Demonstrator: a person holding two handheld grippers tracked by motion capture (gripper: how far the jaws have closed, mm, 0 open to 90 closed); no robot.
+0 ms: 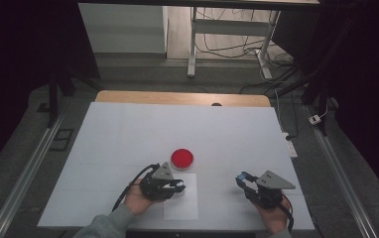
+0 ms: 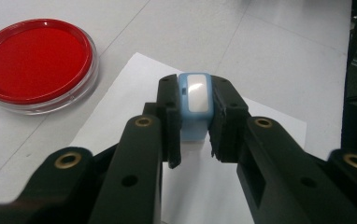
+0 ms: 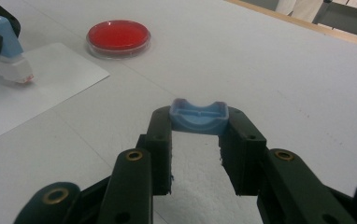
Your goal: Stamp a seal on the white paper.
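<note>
My left gripper (image 2: 195, 122) is shut on a small stamp (image 2: 195, 105) with a light blue body and a white top panel, over a white paper sheet (image 2: 134, 88). In the right gripper view the stamp (image 3: 6, 51) leans, and its clear base with a red-tinged face sits at or just above the paper (image 3: 50, 74); I cannot tell if they touch. A round red ink pad (image 1: 182, 157) in a clear case lies just beyond the sheet (image 1: 181, 208). My right gripper (image 3: 198, 127) is shut on the stamp's blue cap (image 3: 198, 116), held over the table at the right (image 1: 241, 177).
A white cover (image 1: 128, 129) lies over the table, and a wooden strip (image 1: 177, 97) shows at its far edge. Beyond it stand a desk frame (image 1: 192, 44) and loose cables (image 1: 277, 64) on the floor. Metal rails (image 1: 344, 173) run along both sides.
</note>
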